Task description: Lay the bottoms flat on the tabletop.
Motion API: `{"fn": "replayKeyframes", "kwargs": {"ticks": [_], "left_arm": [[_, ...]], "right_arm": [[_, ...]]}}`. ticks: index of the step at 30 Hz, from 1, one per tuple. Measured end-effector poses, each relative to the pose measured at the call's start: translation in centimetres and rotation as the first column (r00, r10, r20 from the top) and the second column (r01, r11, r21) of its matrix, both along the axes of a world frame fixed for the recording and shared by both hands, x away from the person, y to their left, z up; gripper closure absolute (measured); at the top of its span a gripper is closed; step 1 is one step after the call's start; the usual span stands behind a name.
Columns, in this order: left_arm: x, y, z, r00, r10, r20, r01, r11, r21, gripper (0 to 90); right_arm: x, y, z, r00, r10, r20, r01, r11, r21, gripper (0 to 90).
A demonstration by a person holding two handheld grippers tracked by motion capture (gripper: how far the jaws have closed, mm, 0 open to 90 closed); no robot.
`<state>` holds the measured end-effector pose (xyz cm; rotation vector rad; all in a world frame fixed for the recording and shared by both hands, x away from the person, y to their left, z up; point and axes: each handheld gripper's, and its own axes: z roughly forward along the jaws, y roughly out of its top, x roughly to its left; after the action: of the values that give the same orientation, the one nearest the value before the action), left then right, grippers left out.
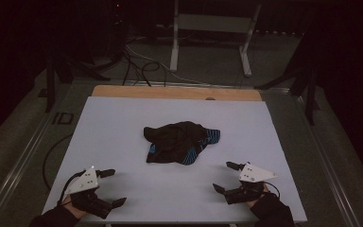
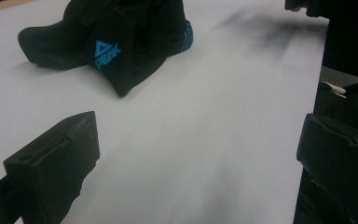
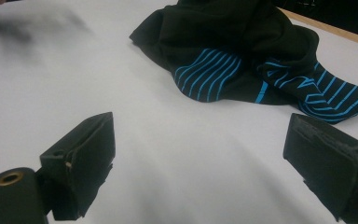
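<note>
A crumpled heap of black socks with blue stripes (image 1: 179, 142) lies in the middle of the white table (image 1: 123, 123). The left gripper view shows the heap (image 2: 116, 42) with a blue PEAK logo; the right gripper view shows its striped soles (image 3: 242, 60). My left gripper (image 1: 114, 187) rests near the table's front left corner, open, nothing between its jaws (image 2: 200, 158). My right gripper (image 1: 225, 177) sits at the front right, open too, its jaws wide apart (image 3: 200, 158) and aimed at the socks. Both grippers are well short of the heap.
A bare wooden strip (image 1: 175, 92) runs along the table's far edge. Beyond it stand a white metal frame (image 1: 212, 38) and loose cables (image 1: 137, 64) on the floor. Dark stands flank the table at both sides.
</note>
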<state>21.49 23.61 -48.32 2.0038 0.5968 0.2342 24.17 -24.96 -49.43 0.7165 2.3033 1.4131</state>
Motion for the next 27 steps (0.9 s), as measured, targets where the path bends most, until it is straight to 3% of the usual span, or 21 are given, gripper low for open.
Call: {"fn": "replayKeyframes", "kwargs": {"ticks": [13, 27], "left_arm": [[0.1, -0.5, -0.1, 0.9996, -0.026, -0.009, 0.026, 0.9997, -0.001, 0.0], [0.1, -1.1, -0.4, 0.9975, -0.066, -0.026, 0.067, 0.9978, 0.006, 0.0]], "right_arm": [[-0.4, 0.0, 0.1, 0.9999, -0.015, 0.005, 0.015, 0.999, -0.033, 9.0], [-0.6, 0.4, 0.1, 0.9988, 0.027, -0.042, -0.029, 0.999, -0.037, 9.0]]}}
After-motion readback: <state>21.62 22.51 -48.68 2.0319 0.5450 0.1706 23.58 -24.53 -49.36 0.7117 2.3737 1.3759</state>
